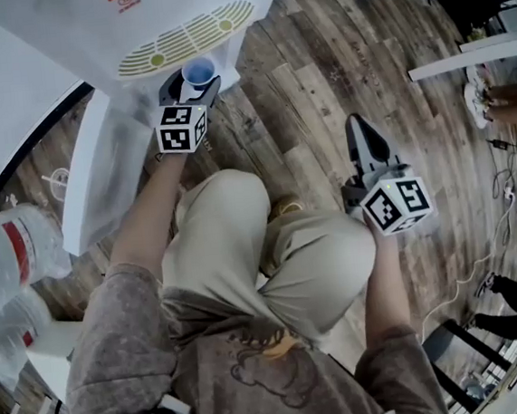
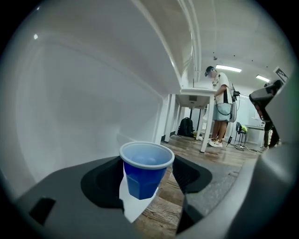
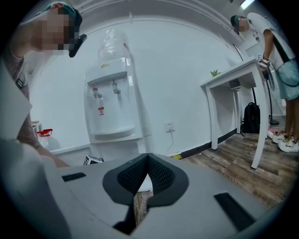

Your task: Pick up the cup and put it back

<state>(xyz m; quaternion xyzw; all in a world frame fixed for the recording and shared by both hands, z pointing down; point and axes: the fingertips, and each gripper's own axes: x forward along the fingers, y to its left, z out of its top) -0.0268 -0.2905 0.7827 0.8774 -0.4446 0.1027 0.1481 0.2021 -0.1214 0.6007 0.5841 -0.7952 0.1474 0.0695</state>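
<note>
Closed on a small blue plastic cup with a white rim (image 2: 145,172), the jaws of the left gripper (image 2: 146,176), one on each side of its wall. Cup upright, mouth up, resting on no surface, with wooden plank floor (image 1: 320,86) below. Just ahead of it, the slotted drip tray (image 1: 185,34) of a white water dispenser (image 3: 112,105). Pressed together with nothing between them, the jaws of the right gripper (image 3: 148,161), well apart from the cup, near the person's bent knee (image 1: 332,258)
</note>
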